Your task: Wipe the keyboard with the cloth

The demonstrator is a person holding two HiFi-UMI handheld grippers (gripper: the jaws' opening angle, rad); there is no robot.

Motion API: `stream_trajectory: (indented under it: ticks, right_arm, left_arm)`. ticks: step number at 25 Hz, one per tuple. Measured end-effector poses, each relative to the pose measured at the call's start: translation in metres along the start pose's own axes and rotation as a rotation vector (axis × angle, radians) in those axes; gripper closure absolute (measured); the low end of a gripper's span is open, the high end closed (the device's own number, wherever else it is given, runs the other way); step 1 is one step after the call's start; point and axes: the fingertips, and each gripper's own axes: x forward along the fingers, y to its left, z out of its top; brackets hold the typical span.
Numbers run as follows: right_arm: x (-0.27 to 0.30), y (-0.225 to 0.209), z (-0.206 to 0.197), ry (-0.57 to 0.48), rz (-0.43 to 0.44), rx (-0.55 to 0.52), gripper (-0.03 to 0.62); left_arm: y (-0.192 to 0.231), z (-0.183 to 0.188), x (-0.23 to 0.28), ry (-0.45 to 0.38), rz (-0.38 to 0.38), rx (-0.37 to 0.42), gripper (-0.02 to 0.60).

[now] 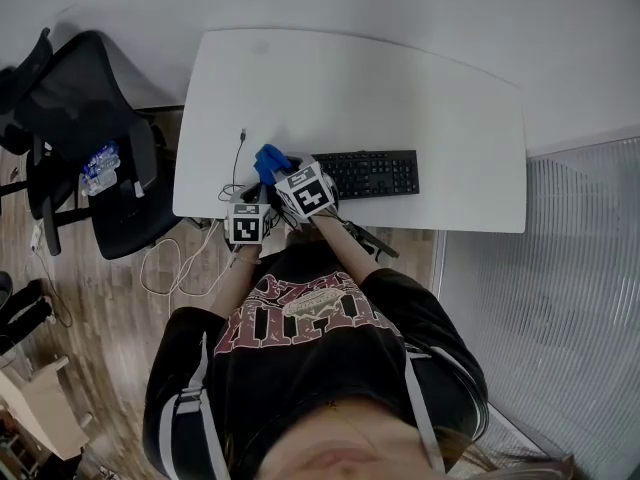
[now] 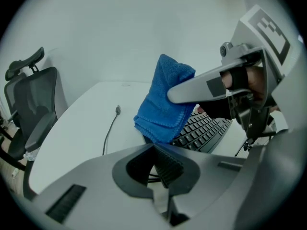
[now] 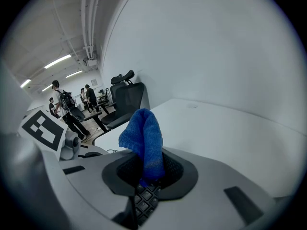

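Observation:
A black keyboard (image 1: 372, 173) lies near the front edge of the white desk (image 1: 400, 88). My right gripper (image 1: 288, 175) hovers over the keyboard's left end, shut on a blue cloth (image 1: 269, 160). In the right gripper view the cloth (image 3: 144, 140) stands up out of the shut gripper (image 3: 148, 170), with keys (image 3: 144, 200) showing just below. In the left gripper view the cloth (image 2: 165, 99) hangs from the right gripper's fingers (image 2: 192, 87) above the keyboard (image 2: 204, 131). My left gripper (image 1: 248, 206) sits at the desk's front edge, left of the keyboard; its jaws (image 2: 160, 169) meet with nothing between them.
A thin cable (image 1: 238, 158) runs across the desk left of the cloth and hangs off the front edge. A black office chair (image 1: 90, 148) stands to the desk's left. A ribbed translucent panel (image 1: 560, 308) stands on the right. People stand far off (image 3: 64, 107).

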Motion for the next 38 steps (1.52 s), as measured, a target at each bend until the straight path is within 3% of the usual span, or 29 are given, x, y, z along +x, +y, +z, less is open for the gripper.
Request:
stream_trajectory:
  ticks: [19, 38]
  right_arm:
    - [-0.033, -0.071, -0.033, 0.024, -0.054, 0.052, 0.530]
    - [-0.081, -0.146, -0.070, 0.049, -0.179, 0.134, 0.530]
  left_arm:
    - [-0.002, -0.003, 0.007, 0.030, 0.101, 0.006, 0.548]
    - [-0.003, -0.004, 0.008, 0.031, 0.129, 0.010, 0.548]
